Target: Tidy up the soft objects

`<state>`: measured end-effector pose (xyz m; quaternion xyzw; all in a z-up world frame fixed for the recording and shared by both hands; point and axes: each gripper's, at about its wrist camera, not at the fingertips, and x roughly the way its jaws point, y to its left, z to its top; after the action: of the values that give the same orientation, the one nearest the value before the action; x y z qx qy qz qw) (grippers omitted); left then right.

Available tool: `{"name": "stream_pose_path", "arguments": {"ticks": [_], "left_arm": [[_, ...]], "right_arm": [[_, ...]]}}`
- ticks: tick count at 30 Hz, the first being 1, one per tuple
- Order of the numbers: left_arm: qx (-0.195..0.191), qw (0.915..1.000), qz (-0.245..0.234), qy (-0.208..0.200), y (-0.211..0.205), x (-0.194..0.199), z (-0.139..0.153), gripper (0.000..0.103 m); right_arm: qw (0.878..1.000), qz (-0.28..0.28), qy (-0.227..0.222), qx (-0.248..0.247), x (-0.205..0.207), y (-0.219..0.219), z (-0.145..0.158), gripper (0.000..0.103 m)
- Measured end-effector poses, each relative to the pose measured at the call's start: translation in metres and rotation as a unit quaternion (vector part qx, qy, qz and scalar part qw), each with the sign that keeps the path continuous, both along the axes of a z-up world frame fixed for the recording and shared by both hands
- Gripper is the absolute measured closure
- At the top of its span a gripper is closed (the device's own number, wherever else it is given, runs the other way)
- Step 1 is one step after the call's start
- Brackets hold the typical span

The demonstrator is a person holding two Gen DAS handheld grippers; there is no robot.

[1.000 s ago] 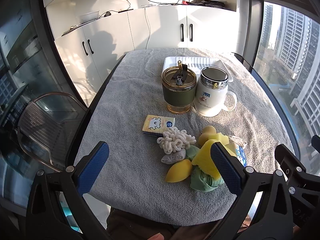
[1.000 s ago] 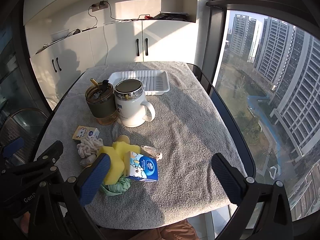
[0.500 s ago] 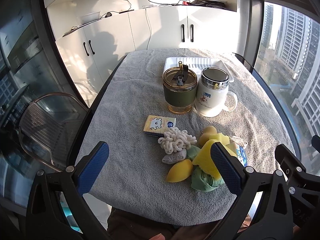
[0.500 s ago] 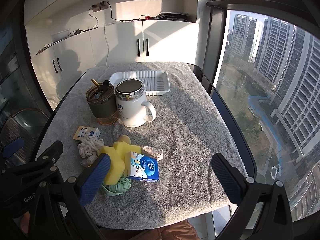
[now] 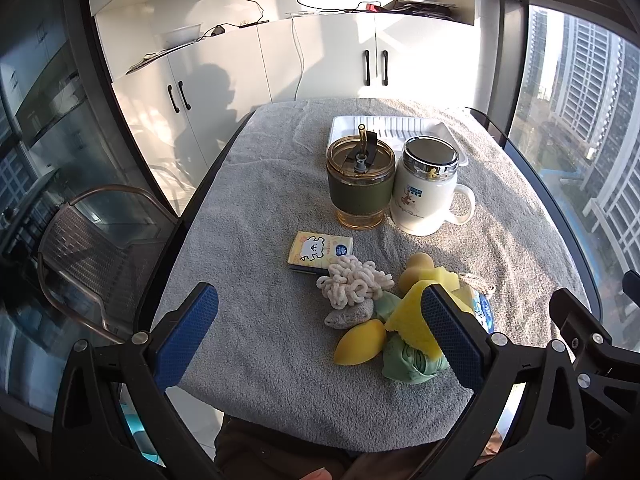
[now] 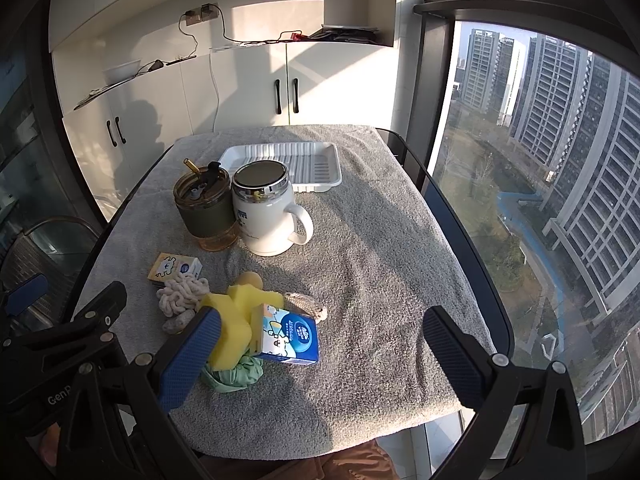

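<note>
A grey towel (image 5: 264, 320) covers the whole table (image 6: 480, 280), which stands against white cabinets (image 5: 328, 68) with black handles; tall windows run along the right side (high-rise blocks outside), and a dark mesh chair (image 5: 92, 248) sits at the table's left edge. At the far end lies a white ribbed tray (image 6: 316, 162). In front of it a green-sleeved tumbler (image 5: 360, 184) and a white lidded mug (image 5: 428, 192) stand upright, just beside each other, the mug's handle pointing right.

The soft things are heaped near the front edge: a cream knotted yarn bundle (image 5: 354, 282), a grey pad (image 5: 350, 316) touching it below, a yellow lemon-shaped sponge (image 5: 360, 346) whose long axis runs diagonally, tip toward the upper right, a yellow block sponge (image 6: 236, 320) propped at a tilt, a green cloth bundle (image 5: 408, 360) beneath it, and a blue tissue pack (image 6: 290, 336) leaning against the sponge. A yellow tissue pack (image 5: 318, 250) lies flat behind the yarn.

The left gripper (image 5: 318, 344) and right gripper (image 6: 320, 360) both hover above the front edge, jaws spread wide, holding nothing
</note>
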<state>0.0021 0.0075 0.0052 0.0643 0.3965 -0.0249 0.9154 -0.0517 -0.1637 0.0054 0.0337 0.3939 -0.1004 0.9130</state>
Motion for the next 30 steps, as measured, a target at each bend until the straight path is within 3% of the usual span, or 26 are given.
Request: {"name": "stream_pose_path", "arguments": {"ticks": [30], "left_arm": [[0.0, 1.0, 0.001, -0.001, 0.0009, -0.0008, 0.0021, 0.0]], "right_arm": [[1.0, 0.002, -0.002, 0.003, 0.0001, -0.001, 0.0019, 0.0]]}}
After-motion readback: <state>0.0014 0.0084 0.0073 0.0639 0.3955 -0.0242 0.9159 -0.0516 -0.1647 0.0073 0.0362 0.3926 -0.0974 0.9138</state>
